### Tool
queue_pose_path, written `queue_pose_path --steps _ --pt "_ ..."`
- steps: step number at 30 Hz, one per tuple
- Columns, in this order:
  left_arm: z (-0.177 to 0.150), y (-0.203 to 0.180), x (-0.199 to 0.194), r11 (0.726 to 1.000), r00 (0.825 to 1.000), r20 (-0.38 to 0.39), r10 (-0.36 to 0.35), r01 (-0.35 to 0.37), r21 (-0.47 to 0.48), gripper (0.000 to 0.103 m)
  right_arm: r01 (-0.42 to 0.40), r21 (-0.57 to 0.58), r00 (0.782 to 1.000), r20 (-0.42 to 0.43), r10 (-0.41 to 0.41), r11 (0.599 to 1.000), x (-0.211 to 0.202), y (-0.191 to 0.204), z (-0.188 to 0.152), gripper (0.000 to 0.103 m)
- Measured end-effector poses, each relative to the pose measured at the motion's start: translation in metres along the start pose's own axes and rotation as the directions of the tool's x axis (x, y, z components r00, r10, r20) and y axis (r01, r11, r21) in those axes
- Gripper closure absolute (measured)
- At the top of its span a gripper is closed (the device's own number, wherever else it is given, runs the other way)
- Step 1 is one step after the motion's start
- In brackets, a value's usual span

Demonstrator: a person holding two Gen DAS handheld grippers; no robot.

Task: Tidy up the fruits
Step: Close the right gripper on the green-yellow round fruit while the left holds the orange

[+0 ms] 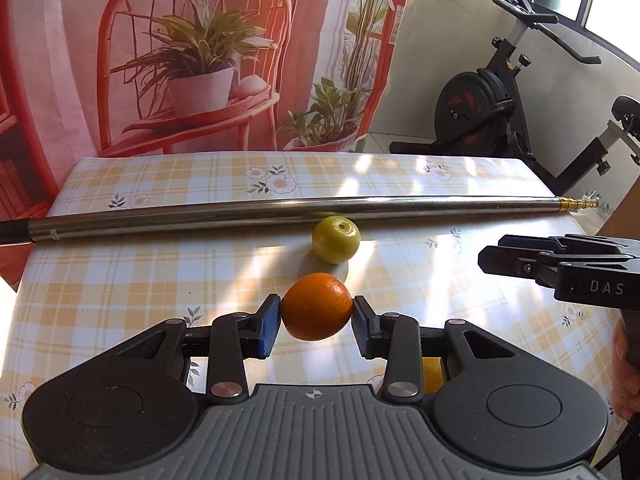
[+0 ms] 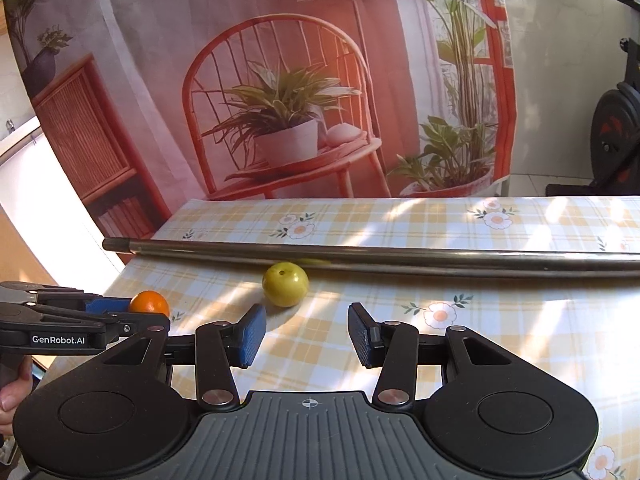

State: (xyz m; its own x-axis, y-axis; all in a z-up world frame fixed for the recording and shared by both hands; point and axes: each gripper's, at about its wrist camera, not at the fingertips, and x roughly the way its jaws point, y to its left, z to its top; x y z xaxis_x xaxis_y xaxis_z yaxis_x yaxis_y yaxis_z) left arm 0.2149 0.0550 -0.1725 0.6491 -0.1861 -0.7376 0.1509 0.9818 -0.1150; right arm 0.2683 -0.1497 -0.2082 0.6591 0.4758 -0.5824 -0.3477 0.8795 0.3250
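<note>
My left gripper (image 1: 317, 314) is shut on a small orange (image 1: 316, 306), held just above the checked tablecloth. From the right wrist view the same orange (image 2: 149, 303) shows at the tip of the left gripper (image 2: 132, 312). A yellow-green round fruit (image 1: 336, 239) lies on the cloth just beyond the orange, close to a long metal pole (image 1: 280, 210). My right gripper (image 2: 304, 334) is open with nothing between its blue pads, and the yellow-green fruit (image 2: 285, 284) lies ahead and slightly left of it. A yellow object (image 1: 433, 374) peeks out under my left gripper's right linkage.
The metal pole (image 2: 380, 258) lies across the whole table behind the fruit. A printed backdrop (image 1: 200, 60) hangs behind the table's far edge. An exercise bike (image 1: 500, 108) stands off the table at the right. A hand (image 1: 628, 376) holds the right gripper's grip.
</note>
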Motion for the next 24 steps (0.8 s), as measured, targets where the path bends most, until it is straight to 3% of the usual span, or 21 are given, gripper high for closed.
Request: queue_pose_path --steps 8,15,24 --pt "-0.013 0.048 -0.014 0.992 0.997 0.052 0.059 -0.052 -0.115 0.063 0.0 -0.1 1.0 -0.029 -0.003 0.995 0.063 0.03 0.021 0.06" --pt "-0.02 0.077 -0.014 0.978 0.994 0.067 0.089 -0.074 -0.196 0.063 0.042 -0.13 0.991 -0.124 -0.058 0.991 0.126 0.039 0.024 0.057" --pt "-0.03 0.084 -0.009 0.975 0.996 0.053 0.075 -0.063 -0.212 0.063 0.06 -0.018 0.98 -0.191 -0.063 0.998 0.16 0.027 0.02 0.057"
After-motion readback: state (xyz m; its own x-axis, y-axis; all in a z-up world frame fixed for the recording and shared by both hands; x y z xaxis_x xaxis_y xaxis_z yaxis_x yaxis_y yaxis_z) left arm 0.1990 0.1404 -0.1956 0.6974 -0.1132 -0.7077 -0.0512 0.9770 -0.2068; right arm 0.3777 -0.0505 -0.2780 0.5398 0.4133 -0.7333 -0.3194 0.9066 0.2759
